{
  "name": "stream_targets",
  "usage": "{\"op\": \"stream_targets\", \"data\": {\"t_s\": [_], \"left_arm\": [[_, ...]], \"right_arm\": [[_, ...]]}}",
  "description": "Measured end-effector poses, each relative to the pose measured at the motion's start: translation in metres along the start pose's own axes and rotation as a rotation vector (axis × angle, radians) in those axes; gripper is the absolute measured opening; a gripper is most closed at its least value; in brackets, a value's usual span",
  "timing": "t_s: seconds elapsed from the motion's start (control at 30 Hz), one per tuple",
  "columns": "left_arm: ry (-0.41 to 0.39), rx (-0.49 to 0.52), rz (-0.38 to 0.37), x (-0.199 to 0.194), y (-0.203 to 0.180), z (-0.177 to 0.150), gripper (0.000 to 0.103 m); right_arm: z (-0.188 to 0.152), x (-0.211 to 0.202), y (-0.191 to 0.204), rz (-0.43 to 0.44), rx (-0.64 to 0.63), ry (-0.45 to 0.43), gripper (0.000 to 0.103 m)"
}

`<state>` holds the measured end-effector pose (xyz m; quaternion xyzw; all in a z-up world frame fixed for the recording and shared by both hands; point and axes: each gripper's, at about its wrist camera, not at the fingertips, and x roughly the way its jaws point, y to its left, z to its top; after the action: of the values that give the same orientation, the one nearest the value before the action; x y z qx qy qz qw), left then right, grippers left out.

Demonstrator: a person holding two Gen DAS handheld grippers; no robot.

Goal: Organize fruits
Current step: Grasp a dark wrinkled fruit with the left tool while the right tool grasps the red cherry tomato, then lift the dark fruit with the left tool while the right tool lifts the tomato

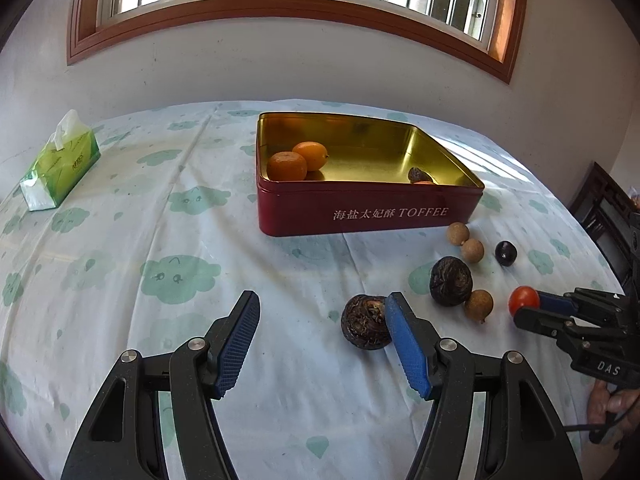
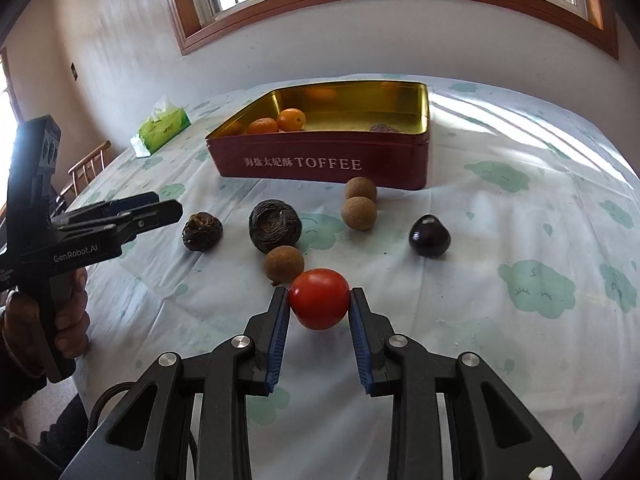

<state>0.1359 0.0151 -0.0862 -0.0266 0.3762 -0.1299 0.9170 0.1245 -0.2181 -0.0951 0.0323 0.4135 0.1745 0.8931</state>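
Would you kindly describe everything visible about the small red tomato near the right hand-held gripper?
The small round red tomato is smooth, glossy and looks whole. It rests on the cloud-patterned tablecloth, in front of the red toffee tin. The right hand-held gripper brackets it, blue pads at both sides, apparently touching. A tan round fruit sits just behind it.

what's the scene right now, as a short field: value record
left gripper: open, empty, beside a dark wrinkled fruit
right gripper: jaws on either side of the red tomato
toffee tin: open, holds two oranges and a dark fruit
loose on tablecloth: three brown round fruits, two dark wrinkled fruits, one dark purple fruit
tissue pack: far left
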Motion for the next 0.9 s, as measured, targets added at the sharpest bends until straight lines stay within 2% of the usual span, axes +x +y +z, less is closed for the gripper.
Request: {"op": "stream_targets", "data": {"t_s": [0.13, 0.27, 0.4, 0.43, 0.47, 0.5, 0.57, 0.6, 0.73, 0.8, 0.9], "left_arm": [[0.041, 0.048, -0.073, 0.008, -0.01, 0.002, 0.066], [0.054, 0.136, -0.054, 0.018, -0.023, 0.003, 0.066], [0.1, 0.145, -0.054, 0.033, -0.024, 0.008, 0.064], [0.118, 0.143, -0.043, 0.038, -0.024, 0.009, 0.061], [0.133, 0.138, -0.054, 0.041, -0.023, 0.01, 0.054], [0.13, 0.134, -0.056, 0.042, -0.023, 0.01, 0.053], [0.123, 0.141, -0.033, 0.042, -0.026, 0.008, 0.038], [0.122, 0.141, -0.019, 0.041, -0.027, 0.008, 0.038], [0.088, 0.086, 0.06, 0.035, -0.025, 0.007, 0.038], [0.053, 0.031, 0.071, 0.029, -0.021, 0.007, 0.038], [0.049, -0.041, 0.11, 0.028, -0.014, 0.005, 0.038]], "right_arm": [[0.004, -0.011, -0.032, -0.052, 0.114, -0.041, 0.027], [0.002, -0.011, -0.043, -0.066, 0.145, -0.04, 0.027], [0.0, -0.004, -0.04, -0.053, 0.147, -0.025, 0.027], [0.0, -0.002, -0.038, -0.052, 0.146, -0.023, 0.028], [0.0, -0.001, -0.037, -0.054, 0.143, -0.022, 0.028], [0.001, -0.001, -0.036, -0.055, 0.141, -0.024, 0.028], [0.001, 0.001, -0.036, -0.065, 0.15, -0.021, 0.028], [0.001, 0.002, -0.037, -0.073, 0.158, -0.018, 0.028], [0.001, 0.001, -0.039, -0.098, 0.175, -0.029, 0.028], [0.001, 0.001, -0.039, -0.104, 0.177, -0.033, 0.028], [0.001, 0.004, -0.038, -0.117, 0.168, -0.025, 0.028]]}}
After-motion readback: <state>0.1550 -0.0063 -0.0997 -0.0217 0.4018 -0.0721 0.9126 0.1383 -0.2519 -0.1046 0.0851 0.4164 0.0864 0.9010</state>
